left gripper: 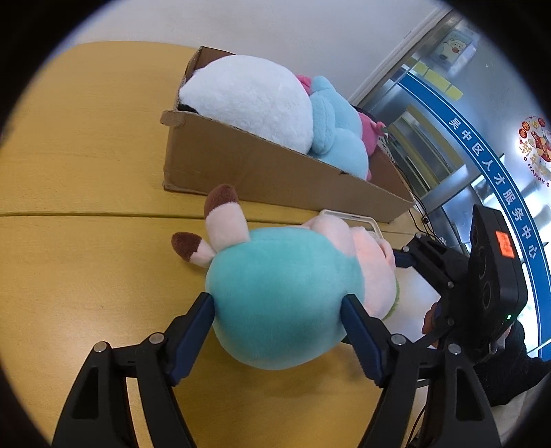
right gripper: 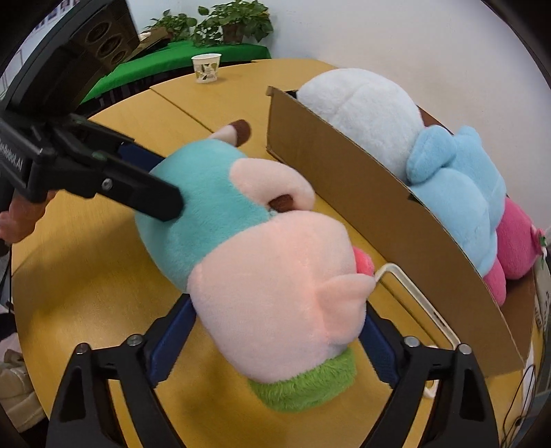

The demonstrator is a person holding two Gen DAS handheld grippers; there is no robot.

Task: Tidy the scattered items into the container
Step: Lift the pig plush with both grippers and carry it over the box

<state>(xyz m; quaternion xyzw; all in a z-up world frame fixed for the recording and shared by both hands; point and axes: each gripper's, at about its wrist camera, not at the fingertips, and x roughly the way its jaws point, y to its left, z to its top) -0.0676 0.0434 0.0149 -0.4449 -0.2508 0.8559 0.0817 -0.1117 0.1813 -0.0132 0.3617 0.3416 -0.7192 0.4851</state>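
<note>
A plush toy (left gripper: 275, 293) with a teal body, pink head and brown-tipped limbs lies on the yellow table (left gripper: 86, 241). My left gripper (left gripper: 279, 303) is shut on its teal body. My right gripper (right gripper: 279, 313) is shut on its pink head (right gripper: 275, 282) and shows at the right in the left wrist view (left gripper: 413, 262). The left gripper's fingers (right gripper: 151, 196) press the teal body in the right wrist view. A cardboard box (left gripper: 258, 165) (right gripper: 378, 213) stands just beyond, holding white (left gripper: 248, 100), light blue (left gripper: 334, 127) and pink (right gripper: 516, 241) plush toys.
A white frame-like object (right gripper: 413, 303) lies on the table under the plush, beside the box. A paper cup (right gripper: 206, 68) stands at the far table edge, with potted plants (right gripper: 224, 24) on a green surface behind. A glass door (left gripper: 465, 120) is to the right.
</note>
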